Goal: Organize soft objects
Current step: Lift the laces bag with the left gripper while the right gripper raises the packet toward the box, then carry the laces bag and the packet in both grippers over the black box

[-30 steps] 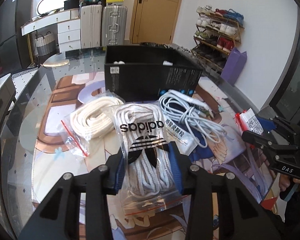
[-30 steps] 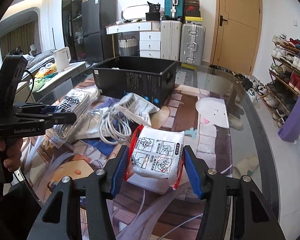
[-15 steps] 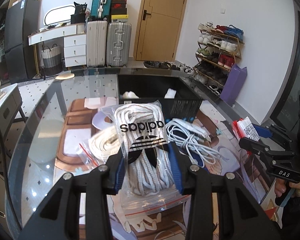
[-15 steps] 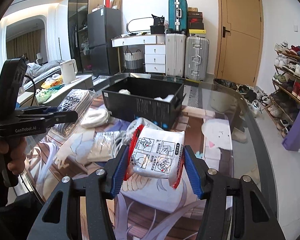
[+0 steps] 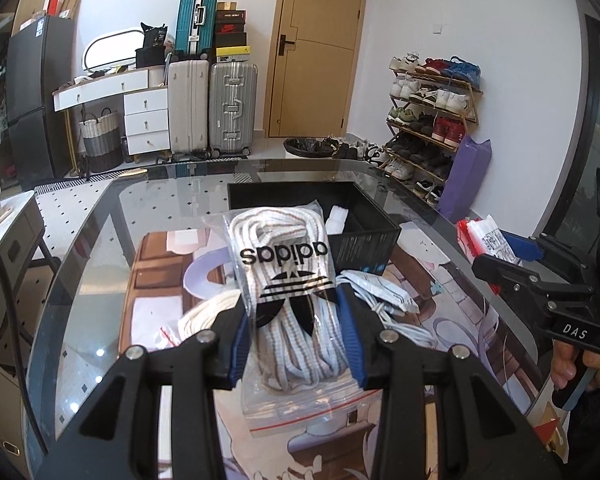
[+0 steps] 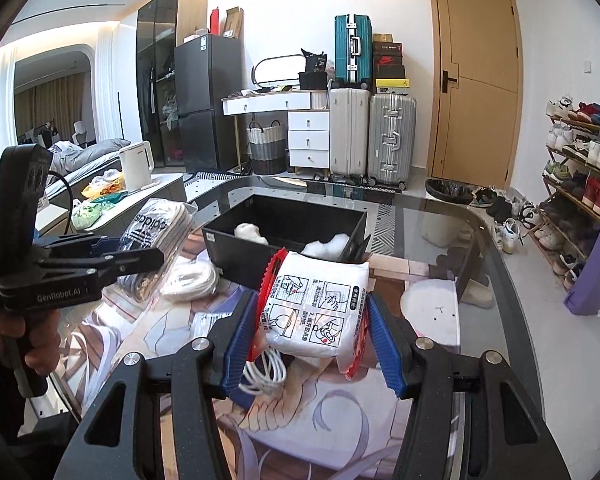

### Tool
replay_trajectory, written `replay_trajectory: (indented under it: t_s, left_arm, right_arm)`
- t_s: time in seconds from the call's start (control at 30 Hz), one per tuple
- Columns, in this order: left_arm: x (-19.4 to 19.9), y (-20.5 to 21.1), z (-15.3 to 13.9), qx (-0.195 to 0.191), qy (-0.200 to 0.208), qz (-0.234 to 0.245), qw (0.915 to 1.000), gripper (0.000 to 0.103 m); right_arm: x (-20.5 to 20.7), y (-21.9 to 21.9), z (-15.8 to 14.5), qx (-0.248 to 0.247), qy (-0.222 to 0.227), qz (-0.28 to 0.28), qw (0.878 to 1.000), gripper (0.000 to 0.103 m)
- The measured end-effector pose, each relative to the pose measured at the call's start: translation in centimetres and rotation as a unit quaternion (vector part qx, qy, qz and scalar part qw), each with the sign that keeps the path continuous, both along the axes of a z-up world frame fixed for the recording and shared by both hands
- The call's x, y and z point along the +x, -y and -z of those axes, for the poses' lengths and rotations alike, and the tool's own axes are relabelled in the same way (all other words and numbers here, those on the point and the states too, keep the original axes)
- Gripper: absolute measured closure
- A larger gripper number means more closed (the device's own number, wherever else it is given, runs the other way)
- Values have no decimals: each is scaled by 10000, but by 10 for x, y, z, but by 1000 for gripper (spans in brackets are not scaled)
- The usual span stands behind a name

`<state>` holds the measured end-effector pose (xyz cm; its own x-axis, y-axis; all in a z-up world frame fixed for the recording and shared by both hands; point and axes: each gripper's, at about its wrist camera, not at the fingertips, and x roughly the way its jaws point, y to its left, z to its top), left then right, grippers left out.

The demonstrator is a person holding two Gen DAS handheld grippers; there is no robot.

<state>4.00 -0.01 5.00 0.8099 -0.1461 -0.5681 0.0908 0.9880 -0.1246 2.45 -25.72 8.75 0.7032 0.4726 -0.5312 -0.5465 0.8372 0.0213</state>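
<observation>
My left gripper (image 5: pixel 296 322) is shut on a clear zip bag of white shoelaces with a black adidas logo (image 5: pixel 286 276) and holds it in the air in front of a black box (image 5: pixel 364 232); the bag also shows in the right wrist view (image 6: pixel 156 228). My right gripper (image 6: pixel 310 326) is shut on a white packet with red edges and printed pictures (image 6: pixel 316 304), held above the table near the black box (image 6: pixel 284 232). The box holds white fluffy items (image 6: pixel 328 246).
On the glass table (image 5: pixel 100 264) lie a cream lace bundle in a bag (image 5: pixel 204 312) and a bagged white cable (image 5: pixel 380 292). A cable coil (image 6: pixel 264 372) lies under my right gripper. Suitcases, a door and a shoe rack stand beyond the table.
Both grippers have risen with their loads and moved toward the black box. The table items now sit lower in both views, and the inside of the box shows.
</observation>
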Motion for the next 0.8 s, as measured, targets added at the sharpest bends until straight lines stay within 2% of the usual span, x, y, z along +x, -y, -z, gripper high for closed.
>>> replay_trajectory:
  t_s: [0.5, 0.8]
  left_arm:
    - [32, 1, -24, 134, 321, 8, 9994, 65]
    - [54, 2, -23, 191, 306, 15, 9993, 64]
  right_arm:
    - [31, -29, -21, 37, 220, -118, 9997, 48]
    - [55, -46, -27, 89, 189, -160, 9997, 48]
